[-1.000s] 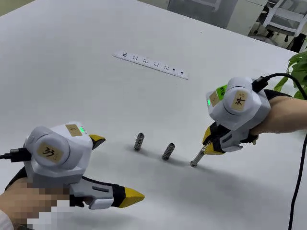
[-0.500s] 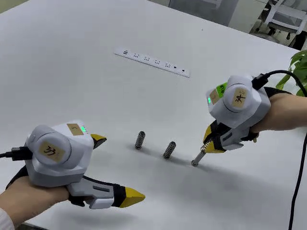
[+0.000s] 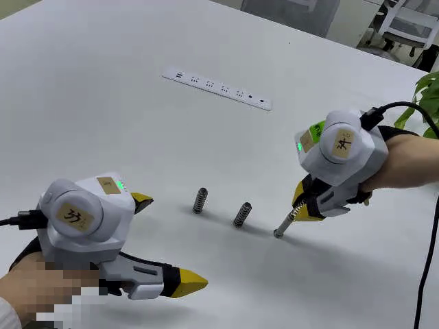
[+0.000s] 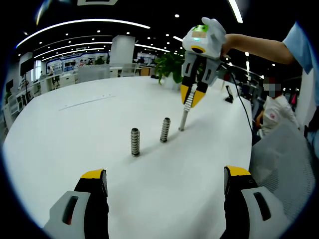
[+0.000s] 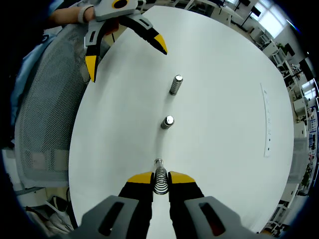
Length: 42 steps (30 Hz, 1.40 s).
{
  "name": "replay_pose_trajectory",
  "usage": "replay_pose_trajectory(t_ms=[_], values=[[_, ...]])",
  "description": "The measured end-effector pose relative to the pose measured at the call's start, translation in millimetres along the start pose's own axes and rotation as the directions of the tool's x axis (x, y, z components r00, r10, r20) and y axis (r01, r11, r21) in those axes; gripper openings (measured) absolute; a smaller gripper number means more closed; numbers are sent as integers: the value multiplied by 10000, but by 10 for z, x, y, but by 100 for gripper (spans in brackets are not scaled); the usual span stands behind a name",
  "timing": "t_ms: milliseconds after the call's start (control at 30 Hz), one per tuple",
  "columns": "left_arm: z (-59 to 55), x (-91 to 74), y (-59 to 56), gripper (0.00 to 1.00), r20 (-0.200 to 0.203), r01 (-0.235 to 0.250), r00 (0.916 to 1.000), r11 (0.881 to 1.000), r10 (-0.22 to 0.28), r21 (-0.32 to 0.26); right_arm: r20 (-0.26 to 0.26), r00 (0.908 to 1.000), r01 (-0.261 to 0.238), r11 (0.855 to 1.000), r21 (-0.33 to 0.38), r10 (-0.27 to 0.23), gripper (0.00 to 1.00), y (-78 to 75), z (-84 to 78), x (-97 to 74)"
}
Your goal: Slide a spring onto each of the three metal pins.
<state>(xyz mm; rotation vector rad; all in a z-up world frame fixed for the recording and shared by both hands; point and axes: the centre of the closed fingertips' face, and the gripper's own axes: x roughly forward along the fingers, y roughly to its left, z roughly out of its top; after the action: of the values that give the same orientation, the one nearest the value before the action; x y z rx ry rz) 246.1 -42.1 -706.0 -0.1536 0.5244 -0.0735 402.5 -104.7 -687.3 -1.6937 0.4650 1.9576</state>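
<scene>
The right claw point(image 3: 302, 205), closed on the small coiled steel spring point(image 3: 295, 214) over the leaning thin metal pin point(image 3: 282, 227), has dipped very slightly lower.

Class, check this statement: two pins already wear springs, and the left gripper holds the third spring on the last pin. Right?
No. The right gripper holds the third spring on the last pin, as the right gripper view shows; the left gripper hangs open and empty. The rest stands.
</scene>
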Motion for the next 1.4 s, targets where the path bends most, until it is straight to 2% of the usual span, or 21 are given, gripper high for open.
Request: replay_pose_trajectory(t_ms=[267,833,1167,1400], values=[[1,5,-15,99,-6,35,10000,10000,-35,7,-27,10000,-43,10000,-52,42,13,9,5,23],[-25,11,-62,98,-137,155,9998,9999,-155,-11,-518,9979,-391,9989,-247,378,13,42,-23,316],[-47,14,-73,98,-206,252,9995,9997,-253,-60,-595,9968,-541,9984,-188,529,13,45,-42,457],[-65,30,-79,98,-277,314,9991,9995,-315,-63,-535,9973,-507,9987,-82,502,13,59,-54,495]])
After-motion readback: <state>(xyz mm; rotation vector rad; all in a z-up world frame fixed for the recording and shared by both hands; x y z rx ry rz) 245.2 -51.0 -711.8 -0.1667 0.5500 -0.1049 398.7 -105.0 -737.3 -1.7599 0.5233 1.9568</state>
